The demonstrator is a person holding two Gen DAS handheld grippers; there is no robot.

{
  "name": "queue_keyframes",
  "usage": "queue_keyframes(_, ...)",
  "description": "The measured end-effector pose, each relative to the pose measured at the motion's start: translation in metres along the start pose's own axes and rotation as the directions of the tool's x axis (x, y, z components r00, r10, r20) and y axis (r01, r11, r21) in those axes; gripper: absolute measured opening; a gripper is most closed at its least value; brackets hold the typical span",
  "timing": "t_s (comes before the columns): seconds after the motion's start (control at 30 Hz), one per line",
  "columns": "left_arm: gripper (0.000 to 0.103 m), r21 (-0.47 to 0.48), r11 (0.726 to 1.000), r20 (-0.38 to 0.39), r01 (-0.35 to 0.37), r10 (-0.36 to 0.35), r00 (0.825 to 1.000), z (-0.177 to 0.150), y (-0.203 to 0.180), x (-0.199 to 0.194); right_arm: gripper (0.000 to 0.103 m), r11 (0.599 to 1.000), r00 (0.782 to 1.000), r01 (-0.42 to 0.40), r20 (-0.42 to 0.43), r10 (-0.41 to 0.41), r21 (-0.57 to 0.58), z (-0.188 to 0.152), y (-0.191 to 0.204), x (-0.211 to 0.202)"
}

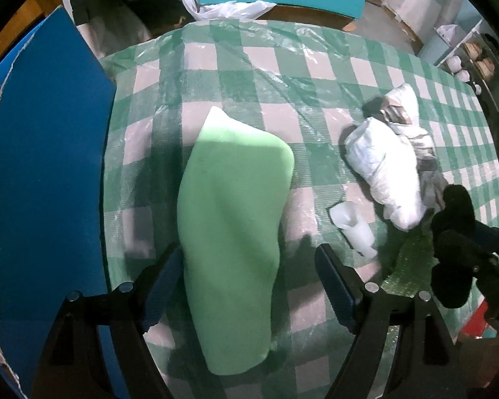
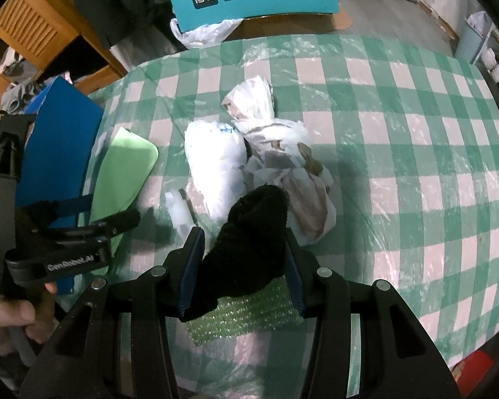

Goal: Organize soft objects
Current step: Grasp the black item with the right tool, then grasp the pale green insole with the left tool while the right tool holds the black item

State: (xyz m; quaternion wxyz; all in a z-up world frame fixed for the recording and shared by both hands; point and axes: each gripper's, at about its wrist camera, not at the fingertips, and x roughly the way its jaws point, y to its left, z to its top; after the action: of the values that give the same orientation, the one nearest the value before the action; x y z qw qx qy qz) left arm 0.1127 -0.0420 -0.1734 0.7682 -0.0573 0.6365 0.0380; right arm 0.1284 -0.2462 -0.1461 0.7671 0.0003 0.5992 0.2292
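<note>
Right wrist view: white bundles point(image 2: 269, 153) crowd beyond the black sock point(image 2: 249, 232).

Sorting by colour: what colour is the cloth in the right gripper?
Black cloth; right wrist view.

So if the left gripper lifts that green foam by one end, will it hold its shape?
Probably not quite. The green foam already curves along its length, so it looks bendy and may droop. It seems light for its bulk. The left gripper is open around it; the pads should sink in, not slip.
</note>
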Motion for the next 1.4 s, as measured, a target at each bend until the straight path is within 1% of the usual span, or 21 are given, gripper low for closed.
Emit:
queue_keyframes(0.07, 0.082, 0.006, 1.0, 0.007, 0.007, -0.007, 1.0, 0.001, 0.001, 0.002, 0.046, 1.0, 1.0, -0.004, -0.001, 0.004, -0.004, 0.003, 0.003, 0.003)
queue_keyframes(0.17, 0.081, 0.022, 1.0, 0.017, -0.005, 0.004, 1.0, -0.001, -0.001, 0.002, 0.046, 1.0, 1.0, -0.012, -0.002, 0.012, -0.013, 0.006, 0.006, 0.005)
queue_keyframes(0.23, 0.074, 0.038, 0.999, 0.027, -0.032, 0.031, 0.999, -0.001, 0.002, 0.004, 0.046, 1.0, 1.0, -0.016, -0.004, 0.016, -0.017, 0.007, 0.008, 0.006)
queue_keyframes(0.3, 0.064, 0.045, 0.997, 0.036, -0.056, 0.055, 0.998, -0.003, 0.001, 0.004, 0.046, 1.0, 1.0, -0.019, -0.006, 0.019, -0.024, 0.007, 0.01, 0.007)
queue_keyframes(0.33, 0.061, 0.046, 0.997, 0.038, -0.065, 0.063, 0.997, -0.004, 0.001, 0.004, 0.046, 0.999, 1.0, -0.019, -0.007, 0.018, -0.026, 0.007, 0.011, 0.007)
queue_keyframes(0.37, 0.056, 0.045, 0.996, 0.042, -0.072, 0.07, 0.997, -0.004, 0.001, 0.003, 0.046, 0.999, 1.0, -0.019, -0.007, 0.019, -0.028, 0.008, 0.012, 0.008)
queue_keyframes(0.53, 0.043, 0.018, 0.999, 0.053, -0.049, 0.048, 0.997, -0.003, 0.012, -0.002, 0.046, 0.999, 1.0, -0.019, -0.009, 0.019, -0.037, 0.008, 0.017, 0.008)
queue_keyframes(0.63, 0.032, 0.006, 0.999, 0.062, -0.04, 0.04, 0.997, -0.002, 0.019, -0.007, 0.046, 0.999, 1.0, -0.017, -0.008, 0.017, -0.04, 0.007, 0.019, 0.008)
queue_keyframes(0.7, 0.019, 0.003, 0.999, 0.075, -0.052, 0.052, 0.996, -0.005, 0.021, -0.01, 0.046, 0.999, 1.0, -0.016, -0.007, 0.016, -0.044, 0.007, 0.02, 0.007)
queue_keyframes(0.8, 0.008, -0.011, 0.999, 0.08, -0.039, 0.039, 0.996, -0.006, 0.028, -0.014, 0.045, 0.999, 1.0, -0.014, -0.003, 0.014, -0.049, 0.008, 0.023, 0.006)
queue_keyframes(0.87, 0.007, -0.02, 1.0, 0.085, -0.006, 0.007, 0.996, -0.006, 0.032, -0.019, 0.046, 0.998, 1.0, -0.012, -0.001, 0.012, -0.054, 0.008, 0.026, 0.005)
queue_keyframes(0.97, 0.007, -0.003, 1.0, 0.101, 0.004, -0.004, 0.995, -0.011, 0.031, -0.026, 0.046, 0.998, 1.0, -0.01, 0.003, 0.011, -0.06, 0.008, 0.03, 0.003)
queue_keyframes(1.03, 0.007, 0.01, 1.0, 0.108, 0.027, -0.028, 0.994, -0.014, 0.028, -0.033, 0.046, 0.998, 1.0, -0.008, 0.007, 0.008, -0.067, 0.009, 0.034, 0.002)
queue_keyframes(1.17, 0.007, 0.036, 0.999, 0.134, 0.041, -0.045, 0.99, -0.016, 0.018, -0.044, 0.046, 0.996, 1.0, 0.0, 0.016, 0.001, -0.084, 0.009, 0.039, -0.002)
queue_keyframes(1.4, 0.007, 0.049, 0.997, 0.158, 0.063, -0.07, 0.985, -0.015, 0.016, -0.058, 0.046, 0.995, 0.999, 0.015, 0.034, -0.011, -0.1, 0.009, 0.047, -0.01)
